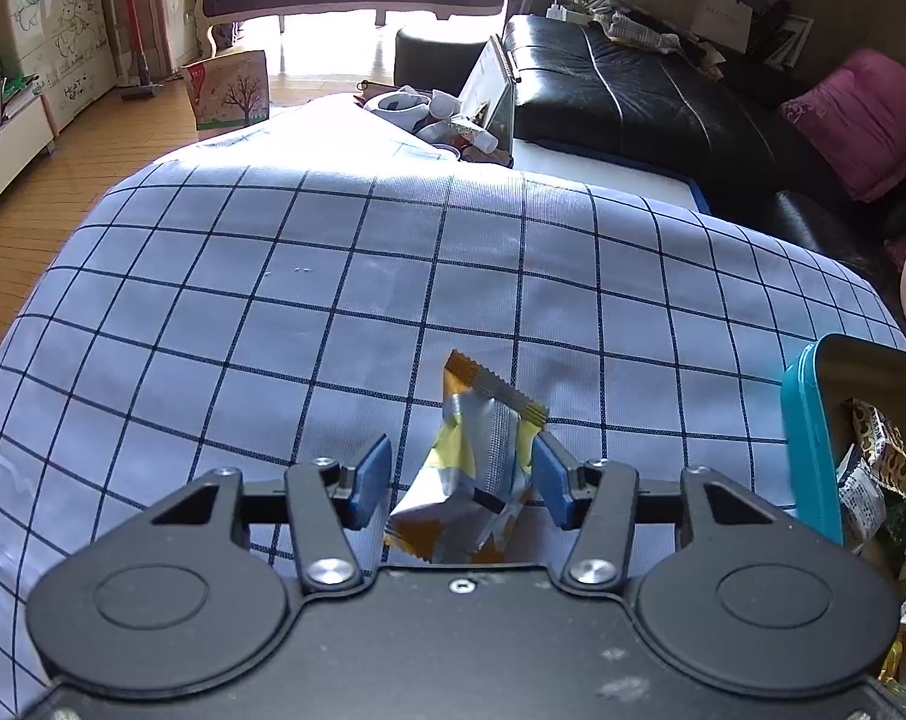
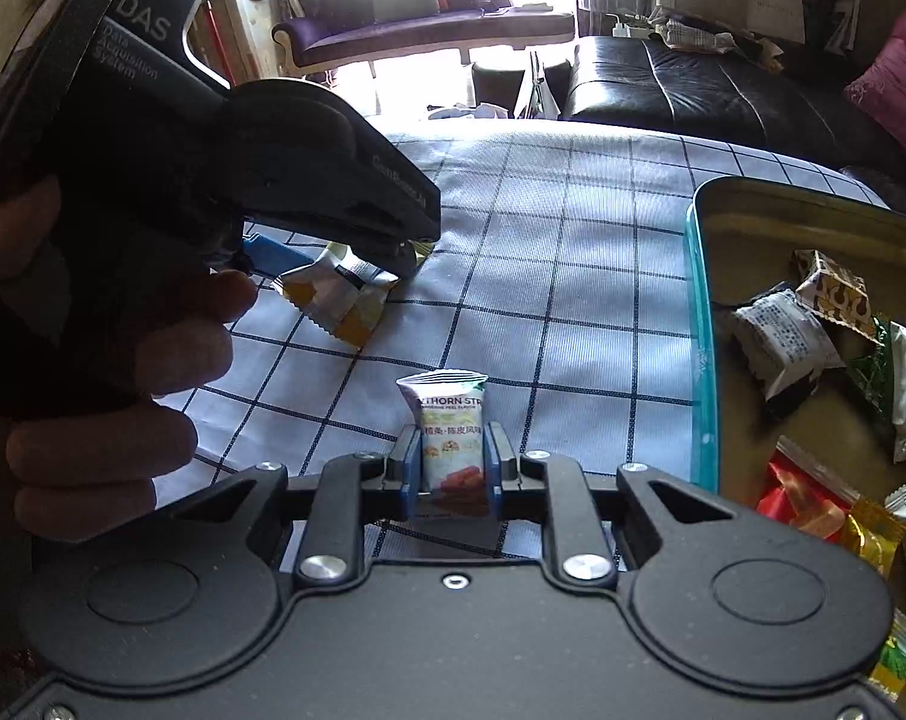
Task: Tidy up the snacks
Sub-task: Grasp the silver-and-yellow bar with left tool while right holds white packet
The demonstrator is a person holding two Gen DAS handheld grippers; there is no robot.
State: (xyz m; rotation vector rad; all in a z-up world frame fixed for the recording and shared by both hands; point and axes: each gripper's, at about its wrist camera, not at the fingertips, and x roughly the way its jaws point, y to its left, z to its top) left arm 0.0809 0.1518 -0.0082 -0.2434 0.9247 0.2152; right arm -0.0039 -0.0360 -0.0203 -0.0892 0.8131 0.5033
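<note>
Right gripper clenched on hawthorn packet beside tin at surface's right edge, ready to drop in; left gripper released around orange-silver packet.

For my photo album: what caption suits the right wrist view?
Right gripper pinches a white snack packet beside the teal tin.

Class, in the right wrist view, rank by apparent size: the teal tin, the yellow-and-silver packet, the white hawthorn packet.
1. teal tin
2-3. yellow-and-silver packet and white hawthorn packet: look alike, and nearness makes it unsure.
</note>
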